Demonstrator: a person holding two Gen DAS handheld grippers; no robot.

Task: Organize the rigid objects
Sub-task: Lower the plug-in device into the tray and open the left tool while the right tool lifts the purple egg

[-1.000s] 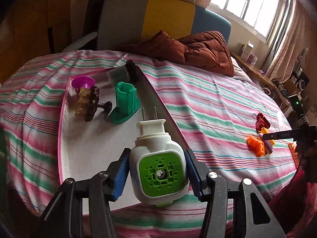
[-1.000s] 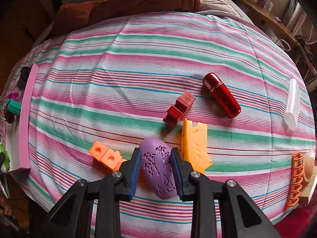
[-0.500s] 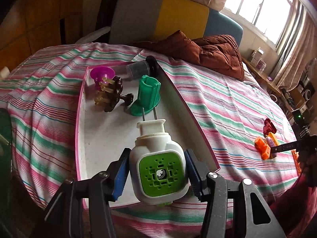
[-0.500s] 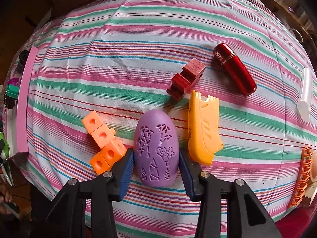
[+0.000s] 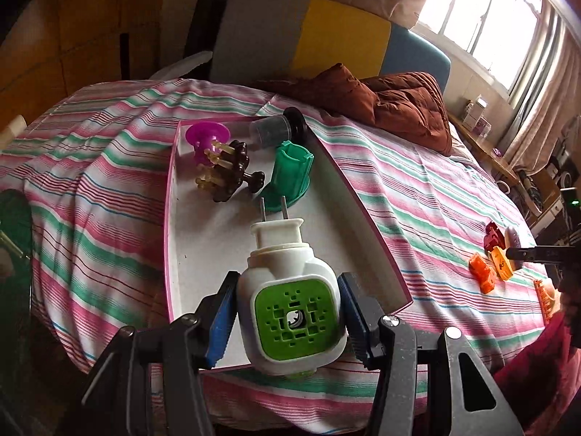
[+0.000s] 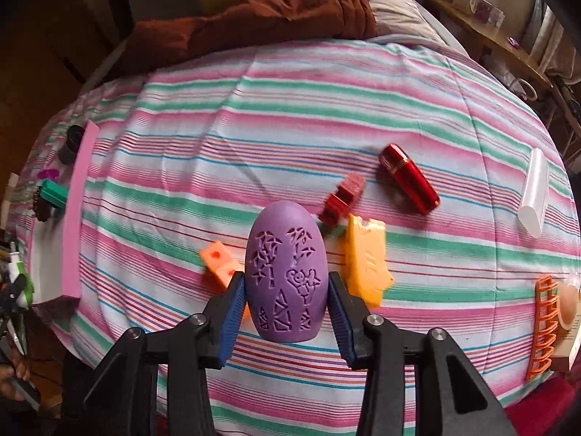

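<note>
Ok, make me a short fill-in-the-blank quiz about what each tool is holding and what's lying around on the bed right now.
1. The left tool grips a white plug-in device whose face is ____.
2. The right tool holds a carved egg coloured ____.
3. The green holder stands inside the pink-edged ____.
4. The shiny red tube lies on the ____ bedsheet.

Missing words: green; purple; tray; striped

A bed with a striped sheet [image 5: 417, 167] fills the room; a brown quilt [image 5: 395, 105] lies bunched by a grey, yellow and blue headboard [image 5: 341, 43]; daylight enters a curtained window [image 5: 483, 21]; a wooden shelf [image 6: 483, 32] runs beneath.
</note>
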